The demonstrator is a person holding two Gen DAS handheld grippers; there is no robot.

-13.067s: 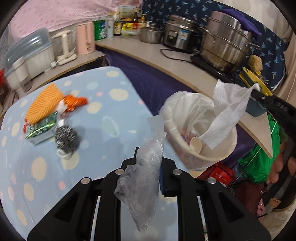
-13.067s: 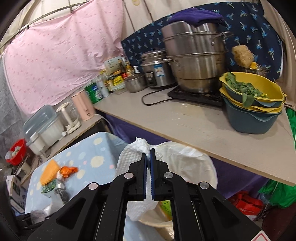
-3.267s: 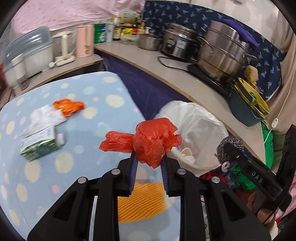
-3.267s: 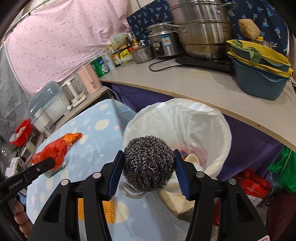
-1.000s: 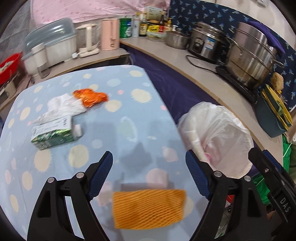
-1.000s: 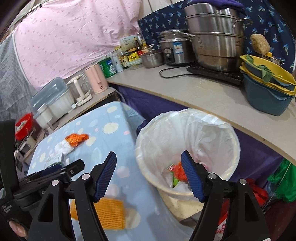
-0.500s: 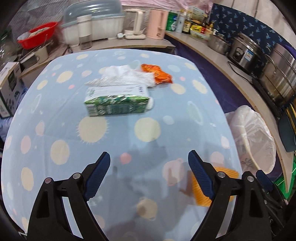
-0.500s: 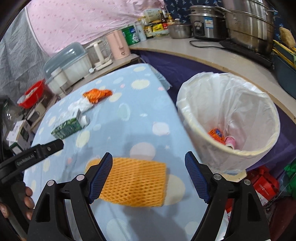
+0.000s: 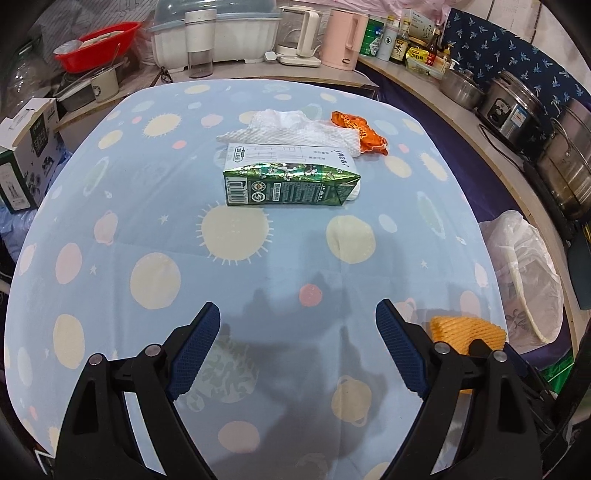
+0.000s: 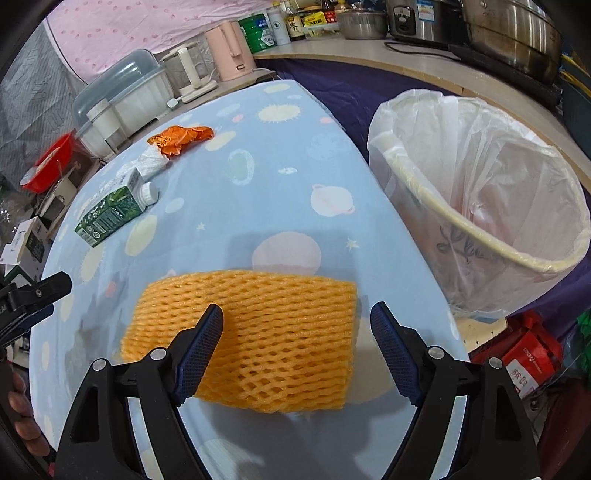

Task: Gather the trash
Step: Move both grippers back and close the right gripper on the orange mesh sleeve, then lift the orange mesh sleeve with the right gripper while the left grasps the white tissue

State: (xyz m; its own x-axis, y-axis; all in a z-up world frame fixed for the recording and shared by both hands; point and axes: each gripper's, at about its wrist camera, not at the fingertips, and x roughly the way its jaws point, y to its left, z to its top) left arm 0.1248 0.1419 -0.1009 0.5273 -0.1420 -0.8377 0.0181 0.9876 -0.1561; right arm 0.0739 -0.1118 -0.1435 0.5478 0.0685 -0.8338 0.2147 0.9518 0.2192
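My left gripper (image 9: 298,321) is open above the blue spotted tablecloth (image 9: 110,258), nothing between its fingers. Farther on lie a green carton (image 9: 288,182) on its side, a white paper towel (image 9: 295,127) behind it and an orange wrapper (image 9: 360,133) at the towel's right end. My right gripper (image 10: 297,321) is open, hovering over the orange foam net (image 10: 258,339), which lies flat near the table's edge; whether the pads touch it I cannot tell. The net (image 9: 465,330) also peeks out behind my left gripper's right finger. The bag-lined bin (image 10: 480,206) stands beside the table.
A counter behind holds a pink kettle (image 9: 343,37), a white dish cover (image 9: 218,33), a red basin (image 9: 96,44), bottles and steel pots (image 9: 565,170). A cardboard box (image 9: 22,162) stands left of the table. Red packaging (image 10: 528,354) lies on the floor by the bin.
Both grippers swung from the bin toward the table and sank. The left one now faces the carton; the right one came down over the foam net.
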